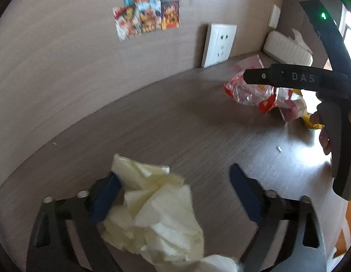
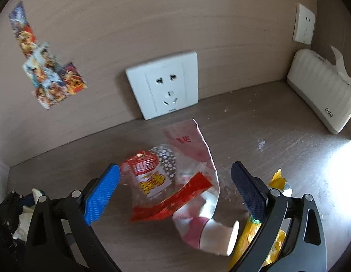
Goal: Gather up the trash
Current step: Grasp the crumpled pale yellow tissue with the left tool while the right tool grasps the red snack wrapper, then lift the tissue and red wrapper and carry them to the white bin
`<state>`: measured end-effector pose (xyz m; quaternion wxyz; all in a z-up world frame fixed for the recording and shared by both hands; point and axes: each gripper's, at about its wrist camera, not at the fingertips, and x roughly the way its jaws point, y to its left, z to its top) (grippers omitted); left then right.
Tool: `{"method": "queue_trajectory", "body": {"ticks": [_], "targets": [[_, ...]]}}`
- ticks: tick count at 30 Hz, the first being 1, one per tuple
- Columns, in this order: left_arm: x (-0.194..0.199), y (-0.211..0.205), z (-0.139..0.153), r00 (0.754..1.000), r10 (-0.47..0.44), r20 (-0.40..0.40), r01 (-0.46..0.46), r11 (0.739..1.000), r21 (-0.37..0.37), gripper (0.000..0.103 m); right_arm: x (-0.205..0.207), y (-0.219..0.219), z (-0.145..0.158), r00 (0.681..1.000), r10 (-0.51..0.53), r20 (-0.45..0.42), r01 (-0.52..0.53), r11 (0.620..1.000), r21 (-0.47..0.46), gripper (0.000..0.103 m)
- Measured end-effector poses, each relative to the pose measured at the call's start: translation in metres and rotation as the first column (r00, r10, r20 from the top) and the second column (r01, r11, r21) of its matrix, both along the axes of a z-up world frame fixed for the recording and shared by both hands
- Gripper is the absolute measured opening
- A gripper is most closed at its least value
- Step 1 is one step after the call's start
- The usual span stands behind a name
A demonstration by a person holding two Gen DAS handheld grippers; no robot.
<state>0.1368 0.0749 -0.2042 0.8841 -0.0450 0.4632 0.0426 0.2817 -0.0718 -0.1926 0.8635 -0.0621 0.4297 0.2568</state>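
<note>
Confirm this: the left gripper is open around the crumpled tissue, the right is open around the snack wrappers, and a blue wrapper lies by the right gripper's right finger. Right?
One detail is wrong. The wrapper by the right gripper's right finger is yellow, not blue, as the right wrist view shows. The left gripper is open around the tissue; the right is open around the snack wrappers.

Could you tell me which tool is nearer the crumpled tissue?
Left. The left tool straddles the crumpled tissue; the right tool is over the snack wrappers.

Home desk nook: wall socket, stickers.
</note>
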Motion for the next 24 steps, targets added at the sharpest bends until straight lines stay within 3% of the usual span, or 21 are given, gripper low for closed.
{"method": "queue_trajectory", "body": {"ticks": [2,4,6,9,12,15,21,24], "targets": [[0.003,-0.004,-0.002,1.000,-0.002,0.007,0.002,0.999,0.045,0.073,0.004,0.004,-0.008,1.000,0.001,-0.013,-0.001,1.000,-0.029,0.089],[0.008,-0.005,-0.001,1.000,-0.011,0.006,0.011,0.999,0.042,0.062,0.004,0.004,-0.012,1.000,0.011,-0.028,-0.012,1.000,-0.021,0.086],[0.011,-0.005,-0.001,1.000,-0.015,0.010,0.014,0.999,0.043,0.055,0.005,0.007,-0.017,0.998,0.025,-0.052,-0.027,0.999,-0.029,0.072],[0.014,-0.008,-0.001,1.000,-0.020,0.014,0.019,0.999,0.039,0.047,-0.003,0.009,-0.019,0.998,0.063,-0.029,-0.064,0.997,-0.042,0.061],[0.014,-0.010,-0.001,1.000,-0.019,0.022,0.019,0.999,0.036,0.044,-0.009,0.014,-0.019,0.995,0.097,-0.034,-0.098,0.995,-0.035,0.038],[0.016,-0.013,-0.002,0.999,-0.029,0.030,0.028,0.999,0.027,0.041,-0.017,0.015,-0.019,0.987,0.140,-0.077,-0.138,0.990,0.033,0.021],[0.022,-0.017,0.001,0.999,-0.023,0.039,0.023,1.000,-0.017,0.037,-0.033,0.014,-0.020,0.986,0.141,-0.093,-0.131,0.985,0.109,0.016],[0.017,-0.016,0.008,0.998,-0.020,0.054,0.020,1.000,-0.006,0.036,-0.037,0.010,-0.013,0.987,0.130,-0.097,-0.114,0.982,0.153,0.015]]}}
